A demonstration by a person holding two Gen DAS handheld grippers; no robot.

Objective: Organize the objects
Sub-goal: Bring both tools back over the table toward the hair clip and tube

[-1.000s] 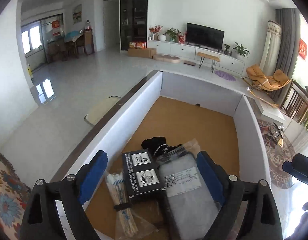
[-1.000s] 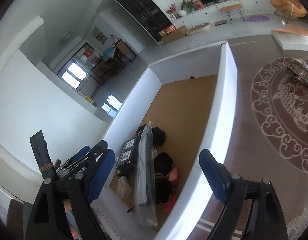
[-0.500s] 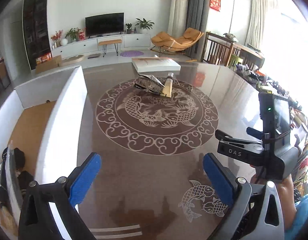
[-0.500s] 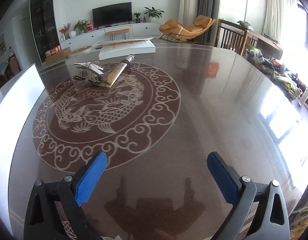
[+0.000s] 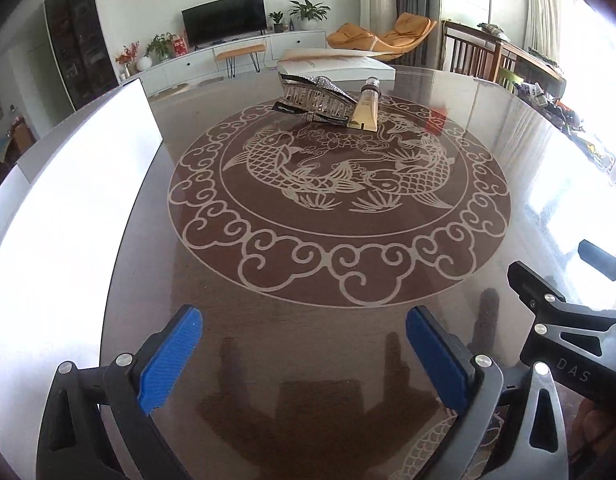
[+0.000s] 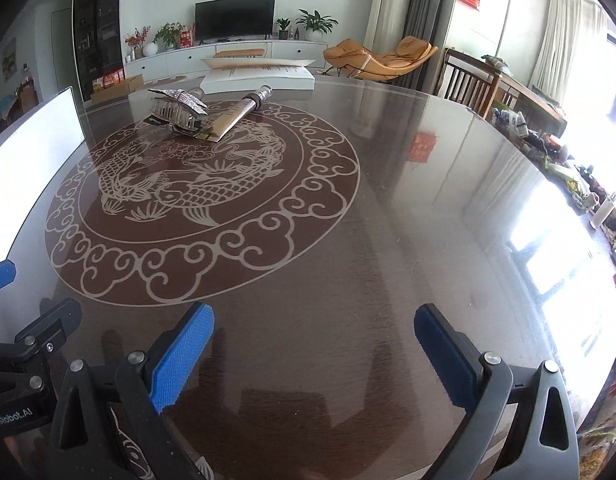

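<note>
Above the near edge of a dark round table (image 5: pixel 507 184) with a pale carp-and-cloud medallion (image 5: pixel 339 184), both grippers hover side by side. The left gripper (image 5: pixel 304 354) has its blue pads (image 5: pixel 170 360) spread wide with only bare tabletop between them. The right gripper (image 6: pixel 313 354) stands the same way, jaws wide apart and gripping nothing; its black body also shows at the lower right of the left wrist view.

At the far side of the medallion lie the things to be sorted: a sparkly silver hair claw clip (image 5: pixel 315 98) and a gold tube (image 5: pixel 365 110) with a dark cap, the tube just beside the clip and seemingly touching it. Both are well apart from the grippers. Beyond them, at the far edge of the table, rests a flat white box (image 5: pixel 335 66). Along the left edge of the table stands the wall of a white bin (image 5: pixel 68 184); its inside is hidden in these views.
</note>
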